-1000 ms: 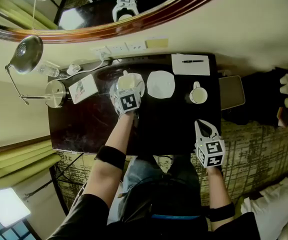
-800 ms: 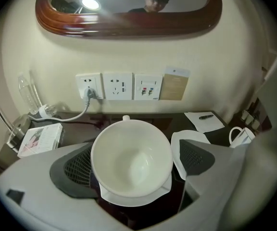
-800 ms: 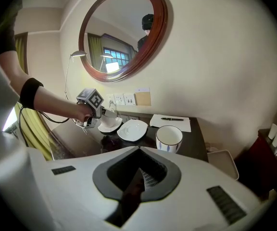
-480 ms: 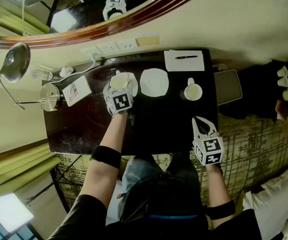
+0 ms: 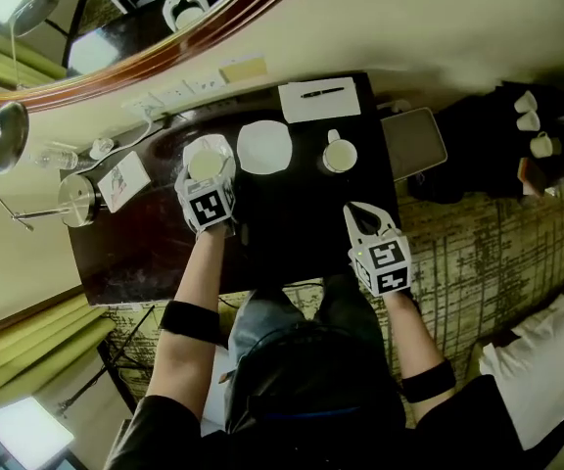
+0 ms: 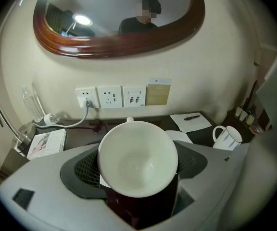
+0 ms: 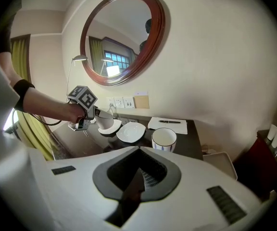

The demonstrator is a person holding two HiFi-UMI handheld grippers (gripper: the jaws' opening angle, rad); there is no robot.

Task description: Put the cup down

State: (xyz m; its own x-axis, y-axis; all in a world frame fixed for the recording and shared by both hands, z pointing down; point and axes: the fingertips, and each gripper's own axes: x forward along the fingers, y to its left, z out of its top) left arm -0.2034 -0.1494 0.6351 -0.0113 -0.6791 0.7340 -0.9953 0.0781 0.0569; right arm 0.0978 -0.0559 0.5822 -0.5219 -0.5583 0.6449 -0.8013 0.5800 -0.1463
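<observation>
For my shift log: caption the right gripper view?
Right tongs shut above the desk, facing a mug, saucer and notepad.

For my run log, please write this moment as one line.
left gripper: jaws just closed on white cup, tilted at saucer | right gripper: shut, empty | task: not yet set down

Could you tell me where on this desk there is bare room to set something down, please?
The near half of the desk is bare, in front of the cup, the empty saucer and the mug. The back strip is crowded: metal pot, card, those dishes, and the notepad with its pen.
</observation>
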